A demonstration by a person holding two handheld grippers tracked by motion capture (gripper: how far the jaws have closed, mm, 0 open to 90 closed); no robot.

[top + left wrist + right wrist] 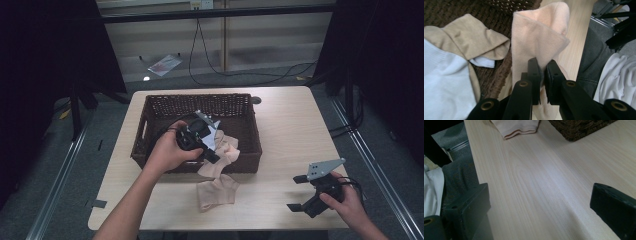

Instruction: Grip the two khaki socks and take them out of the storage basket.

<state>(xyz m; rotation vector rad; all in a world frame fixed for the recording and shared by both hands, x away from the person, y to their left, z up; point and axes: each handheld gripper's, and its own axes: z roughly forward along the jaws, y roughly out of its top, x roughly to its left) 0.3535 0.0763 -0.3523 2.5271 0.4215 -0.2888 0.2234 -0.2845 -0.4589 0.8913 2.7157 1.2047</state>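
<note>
L gripper (542, 75) is clamped on a peach sock (536, 37) that hangs over the front wall of the wicker basket (150, 107) and down onto the table (290, 125). Tan sock (471, 37) & white sock (441, 82) lie inside the basket. R gripper (300, 192) rests at the table's near right corner, jaws wide apart w/ nothing between them.

Wooden table (285, 130), wicker basket (150, 130), peach sock (217, 192)

Socks: one peach (536, 35), one tan (471, 37), one white (444, 82); one basket (150, 120).
</note>
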